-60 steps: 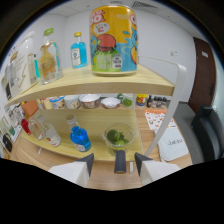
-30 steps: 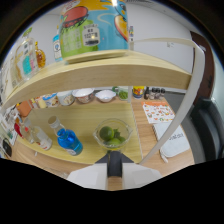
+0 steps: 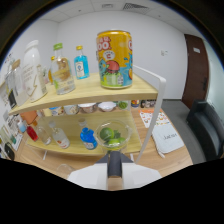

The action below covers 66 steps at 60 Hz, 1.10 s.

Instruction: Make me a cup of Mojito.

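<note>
Facing the two-tier wooden shelf (image 3: 80,92), the gripper (image 3: 114,169) was found low and central; whether its jaws stood apart or together could not be told from this view, and nothing was seen clamped in them.

The glass bowl of limes (image 3: 111,136) sat on the lower board, straight ahead of the fingers and just beyond them, neither left nor right of their line; it was not touched. The bowl was round and open at the top, so it offered no long axis to align with; in my judgement, the limes would be reached from above its rim rather than from the side.

Just left of the bowl stood a blue bottle (image 3: 89,137); above the bowl, on the upper board, stood a large yellow can (image 3: 115,59); up and to the left of the bowl were a clear bottle (image 3: 62,75) and a small blue-labelled bottle (image 3: 81,64).

Against half a second earlier, the bowl kept its place dead ahead; the can, then cut off at its top, now showed whole, so the view had tipped up or drawn back slightly; the approach line was unchanged.
</note>
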### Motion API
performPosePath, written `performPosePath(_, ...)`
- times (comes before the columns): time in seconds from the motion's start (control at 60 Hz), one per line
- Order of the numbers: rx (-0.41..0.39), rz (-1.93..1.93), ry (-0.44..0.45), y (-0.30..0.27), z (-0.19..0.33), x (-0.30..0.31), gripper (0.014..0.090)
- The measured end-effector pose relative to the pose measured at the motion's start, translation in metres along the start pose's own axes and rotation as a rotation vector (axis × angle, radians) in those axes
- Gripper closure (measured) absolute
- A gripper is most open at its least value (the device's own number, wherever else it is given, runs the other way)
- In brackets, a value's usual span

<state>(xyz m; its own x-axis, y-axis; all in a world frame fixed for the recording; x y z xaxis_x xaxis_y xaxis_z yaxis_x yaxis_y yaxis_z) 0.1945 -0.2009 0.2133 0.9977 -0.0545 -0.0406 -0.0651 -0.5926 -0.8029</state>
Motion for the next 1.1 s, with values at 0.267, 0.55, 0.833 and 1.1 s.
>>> performPosePath(0.267, 0.006, 0.007, -0.019, 0.052, -0.024, -0.052, 0.0887)
performPosePath(0.55, 0.015, -0.204, 0.080, 0.067, -0.019, -0.067, 0.0889)
performPosePath(0.833, 0.148, -0.758, 0.220, 0.031, -0.021, -0.067, 0.0889)
performPosePath(1.1, 0.236, -1.278, 0.346, 0.019, -0.018, -0.071, 0.0890)
